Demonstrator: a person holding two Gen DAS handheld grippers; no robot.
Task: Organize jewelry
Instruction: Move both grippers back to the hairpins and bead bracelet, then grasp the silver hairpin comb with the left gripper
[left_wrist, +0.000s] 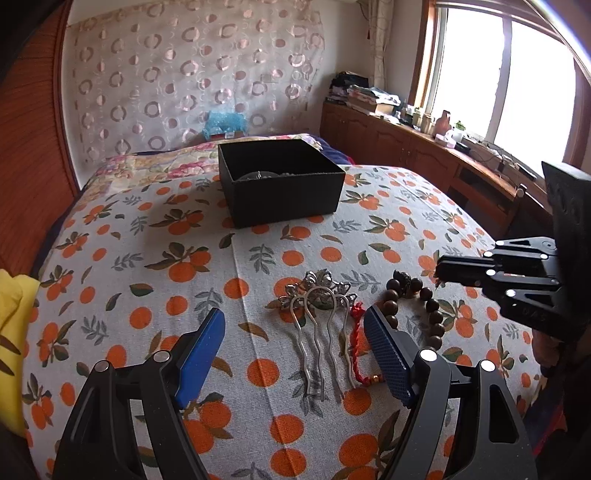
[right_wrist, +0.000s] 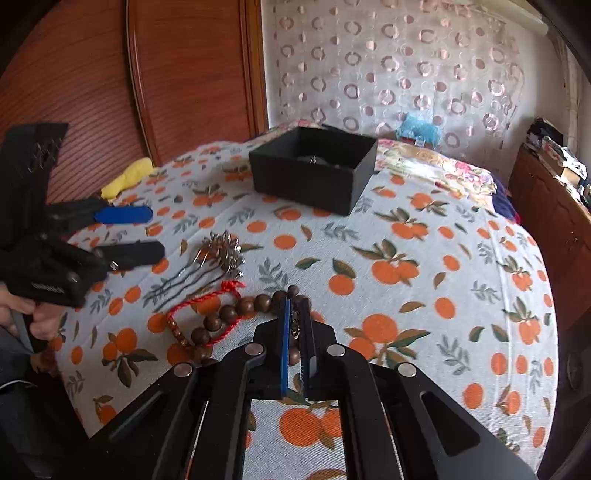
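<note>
A silver hair comb (left_wrist: 320, 321) with a flower top lies on the orange-print cloth, between the open pads of my left gripper (left_wrist: 295, 325), which hovers above it. A red cord bracelet (left_wrist: 357, 343) and a brown wooden bead bracelet (left_wrist: 413, 295) lie just right of the comb. My right gripper (right_wrist: 295, 314) is shut on the bead bracelet (right_wrist: 236, 310), pinching it at its far end; it also shows in the left wrist view (left_wrist: 443, 271). The comb (right_wrist: 218, 254) and red cord (right_wrist: 195, 306) show in the right wrist view too. A black open box (left_wrist: 280, 177) stands farther back with some shiny items inside.
The orange-print cloth (left_wrist: 147, 258) covers a bed. A yellow cloth (left_wrist: 11, 332) lies at the left edge. A floral quilt (left_wrist: 155, 162) and a blue item (left_wrist: 223, 122) lie behind the box. A wooden cabinet (left_wrist: 424, 155) runs under the window on the right.
</note>
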